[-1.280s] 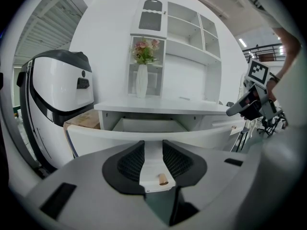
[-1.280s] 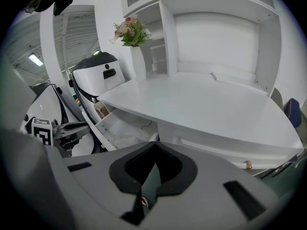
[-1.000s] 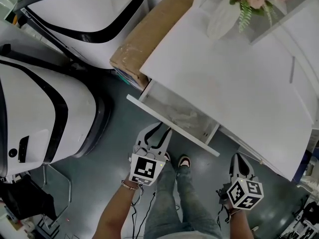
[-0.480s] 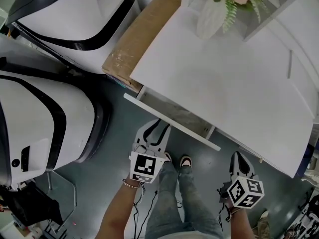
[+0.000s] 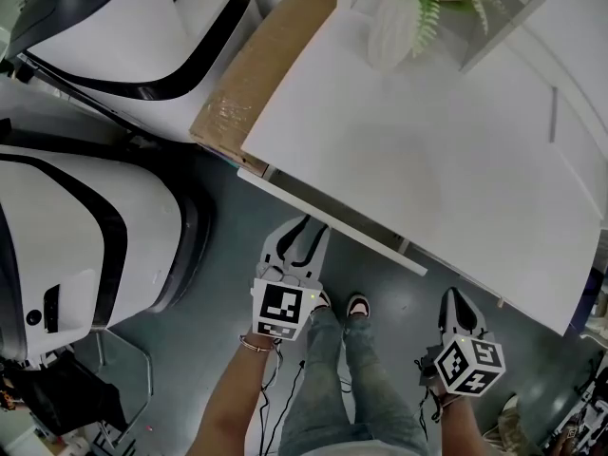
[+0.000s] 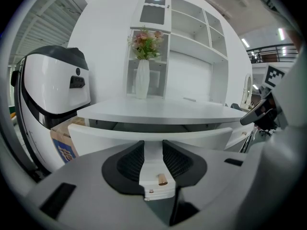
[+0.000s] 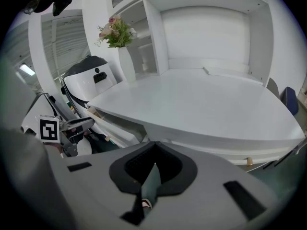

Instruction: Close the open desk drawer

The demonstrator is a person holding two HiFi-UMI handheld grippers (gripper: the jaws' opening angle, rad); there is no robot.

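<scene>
The drawer (image 5: 334,219) juts only slightly from under the white surface (image 5: 427,160). Its inside is hidden, with only a dark slit showing above its front panel in the left gripper view. The white vase (image 5: 391,28) of flowers is cut off at the top edge of the head view, and a mosaic patch lies over the blooms.

My left tool (image 5: 304,228) points at the drawer front, its tips right at the panel. I cannot tell from either view whether they touch it. In the left gripper view this tool (image 6: 153,148) has its jaws narrowly apart, with nothing between them and the drawer's white panel (image 6: 110,137) straight ahead.

My right tool (image 5: 454,299) hangs low over the grey floor (image 5: 218,331), well apart from the drawer and off the surface's near edge. In its own view the right tool (image 7: 154,164) has its jaws closed tip to tip and holds nothing.

A cardboard box (image 5: 256,65) lies against the surface's left end, between it and two large white machines with black bands (image 5: 85,226).
</scene>
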